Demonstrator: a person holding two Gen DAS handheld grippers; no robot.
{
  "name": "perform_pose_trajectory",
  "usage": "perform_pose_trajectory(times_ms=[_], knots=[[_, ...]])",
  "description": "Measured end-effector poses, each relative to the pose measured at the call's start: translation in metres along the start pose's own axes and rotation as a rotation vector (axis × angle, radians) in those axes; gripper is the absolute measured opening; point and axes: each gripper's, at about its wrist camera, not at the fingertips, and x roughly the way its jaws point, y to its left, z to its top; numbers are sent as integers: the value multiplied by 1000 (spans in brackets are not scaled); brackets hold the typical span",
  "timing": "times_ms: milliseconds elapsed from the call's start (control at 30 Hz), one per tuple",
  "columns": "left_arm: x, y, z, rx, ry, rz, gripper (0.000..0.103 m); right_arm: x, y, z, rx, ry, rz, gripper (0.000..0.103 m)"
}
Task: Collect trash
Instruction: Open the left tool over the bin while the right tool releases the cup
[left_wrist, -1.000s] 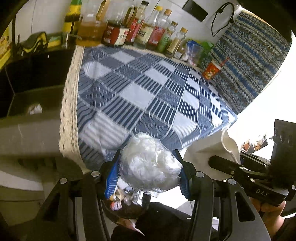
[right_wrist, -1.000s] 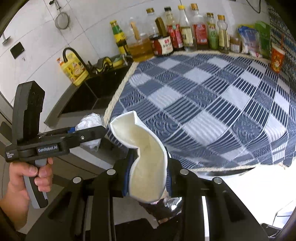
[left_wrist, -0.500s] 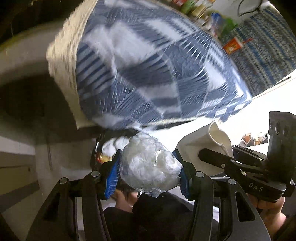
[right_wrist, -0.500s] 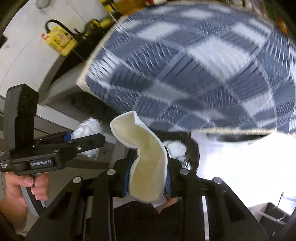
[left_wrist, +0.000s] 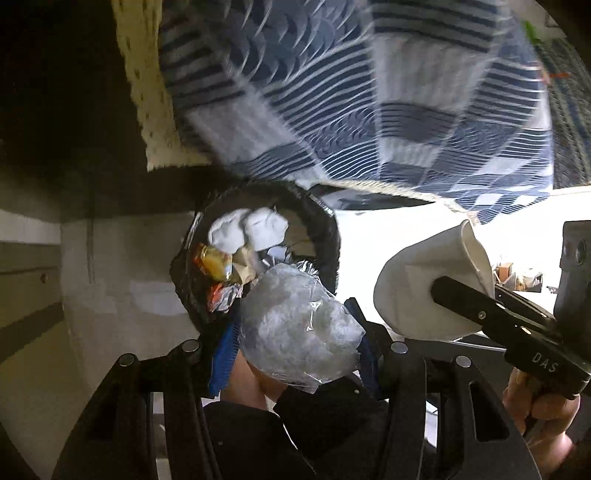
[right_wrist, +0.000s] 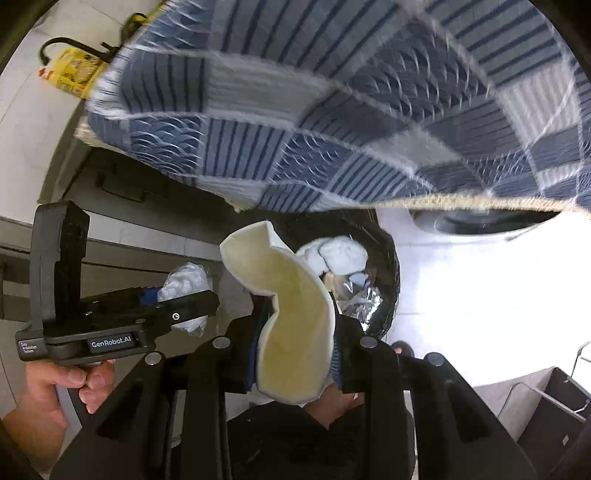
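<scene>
My left gripper (left_wrist: 297, 345) is shut on a crumpled clear plastic wad (left_wrist: 299, 328), held just above the near rim of a black-lined trash bin (left_wrist: 328, 236) on the floor. The bin holds white tissue balls (left_wrist: 247, 227), foil and wrappers. My right gripper (right_wrist: 293, 354) is shut on a squashed white paper cup (right_wrist: 291, 317), held near the same bin (right_wrist: 391, 291). The cup also shows in the left wrist view (left_wrist: 424, 288), to the right of the bin. The plastic wad shows in the right wrist view (right_wrist: 186, 282).
The table with the blue checked cloth (left_wrist: 369, 92) overhangs the bin from above. A grey cabinet front (left_wrist: 33, 280) stands at the left. A yellow bottle (right_wrist: 74, 70) sits by the sink. A dark crate (right_wrist: 557, 402) stands at the lower right.
Both grippers have dropped from table height and tilted down below the table edge. The trash bin has come into full view in front of both held items.
</scene>
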Motion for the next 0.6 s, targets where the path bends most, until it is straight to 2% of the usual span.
perform_pose_trajectory(times_ms=[333,600], knots=[[57,14,14,-47,63,22,52,66,-39,5,52,65,16,32],[74,19,24,-55,80,49,52,85,-56,11,77,72,25,32]])
